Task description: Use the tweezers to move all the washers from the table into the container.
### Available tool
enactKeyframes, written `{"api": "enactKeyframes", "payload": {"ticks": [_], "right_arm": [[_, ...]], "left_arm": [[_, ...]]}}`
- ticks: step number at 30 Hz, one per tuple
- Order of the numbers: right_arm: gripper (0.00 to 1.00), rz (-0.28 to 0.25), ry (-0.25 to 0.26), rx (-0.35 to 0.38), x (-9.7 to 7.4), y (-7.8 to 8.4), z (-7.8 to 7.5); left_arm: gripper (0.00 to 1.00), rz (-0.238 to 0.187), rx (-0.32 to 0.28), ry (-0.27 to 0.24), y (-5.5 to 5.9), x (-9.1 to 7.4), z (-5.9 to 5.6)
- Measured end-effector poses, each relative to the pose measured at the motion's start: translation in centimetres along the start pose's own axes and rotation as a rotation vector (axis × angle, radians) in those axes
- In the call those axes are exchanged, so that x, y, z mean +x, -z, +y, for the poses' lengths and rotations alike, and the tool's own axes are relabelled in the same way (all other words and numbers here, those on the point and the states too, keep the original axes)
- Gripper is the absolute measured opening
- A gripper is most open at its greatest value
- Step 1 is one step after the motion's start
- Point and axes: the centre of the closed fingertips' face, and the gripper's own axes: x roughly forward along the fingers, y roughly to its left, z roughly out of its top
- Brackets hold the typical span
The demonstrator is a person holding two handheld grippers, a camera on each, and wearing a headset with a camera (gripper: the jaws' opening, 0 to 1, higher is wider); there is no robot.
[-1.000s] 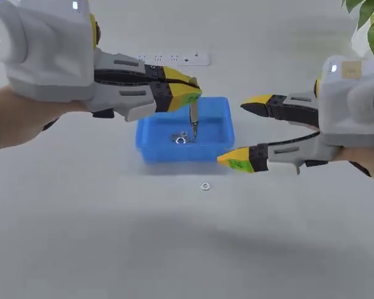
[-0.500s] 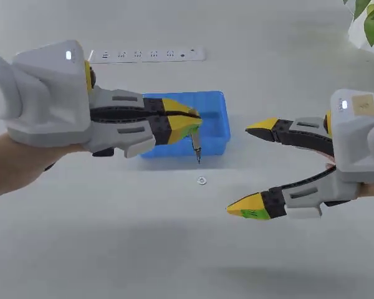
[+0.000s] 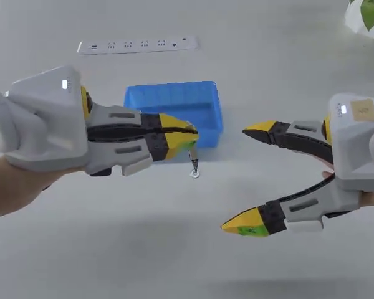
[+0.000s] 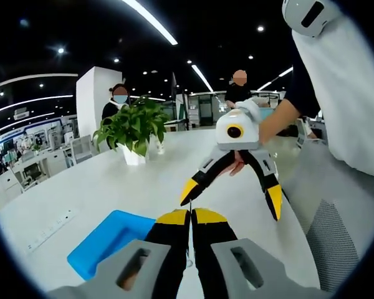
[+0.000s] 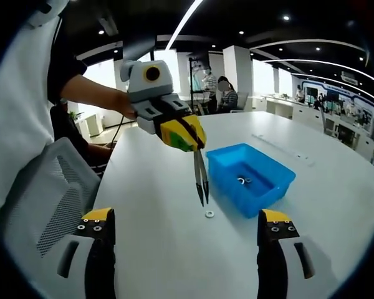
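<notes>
My left gripper (image 3: 190, 134) is shut on slim metal tweezers (image 3: 194, 162), which point down at the table. Their tips hover just above a single small washer (image 3: 195, 174) lying in front of the blue container (image 3: 207, 113). In the right gripper view the tweezers (image 5: 201, 177) hang from the left gripper (image 5: 193, 140), with the washer (image 5: 209, 214) just below their tips and the blue container (image 5: 271, 184) holding a few washers (image 5: 243, 180). My right gripper (image 3: 246, 177) stands wide open to the right of the washer, holding nothing.
A white power strip (image 3: 137, 45) lies behind the container. A potted plant (image 4: 134, 128) stands at the table's far right corner. People stand beyond the table, and a mesh chair (image 5: 43, 199) is at its near edge.
The left gripper has carried the tweezers out of the container to just above the washer on the table. The right gripper has drawn back towards the person and to the right.
</notes>
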Motion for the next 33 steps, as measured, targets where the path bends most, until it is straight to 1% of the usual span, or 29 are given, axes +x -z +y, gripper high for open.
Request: {"api": "enactKeyframes", "payload": {"ticks": [3, 7, 11, 14, 18, 21, 26, 27, 29, 33], "right_arm": [[0.95, 0.009, -0.012, 0.007, 0.2, 0.4, 0.3], [0.95, -0.006, -0.011, 0.035, 0.3, 0.5, 0.1], [0.94, -0.008, -0.012, 0.052, 0.4, 0.9, 0.2], [0.94, -0.004, -0.021, 0.064, 0.5, 1.2, 0.4], [0.93, 0.007, -0.022, 0.078, 0.5, 1.8, 0.4], [0.93, 0.004, -0.021, 0.088, 0.5, 1.8, 0.4], [0.93, 0.006, -0.019, 0.091, 0.6, 1.8, 0.4], [0.93, 0.007, -0.019, 0.090, 0.6, 1.8, 0.4], [0.93, 0.008, -0.020, 0.093, 0.6, 1.9, 0.4], [0.92, 0.007, -0.025, 0.103, 0.8, 1.9, 0.6]], "left_arm": [[0.04, 0.000, -0.005, 0.005, 0.3, 0.2, -0.1], [0.04, 0.006, -0.009, 0.015, 0.7, 0.7, -0.2], [0.04, 0.013, -0.011, 0.016, 1.1, 1.0, -0.1], [0.04, 0.021, -0.024, 0.009, 1.7, 1.1, 0.3], [0.04, 0.021, -0.033, 0.005, 2.0, 1.1, 0.5], [0.04, 0.021, -0.037, 0.008, 2.0, 1.2, 0.4], [0.04, 0.036, -0.034, 0.012, 2.5, 1.3, 0.2], [0.04, 0.031, -0.038, 0.013, 2.5, 1.3, 0.2], [0.04, 0.033, -0.040, 0.010, 2.5, 1.3, 0.2], [0.05, 0.034, -0.052, 0.019, 2.6, 1.2, 0.1]]}}
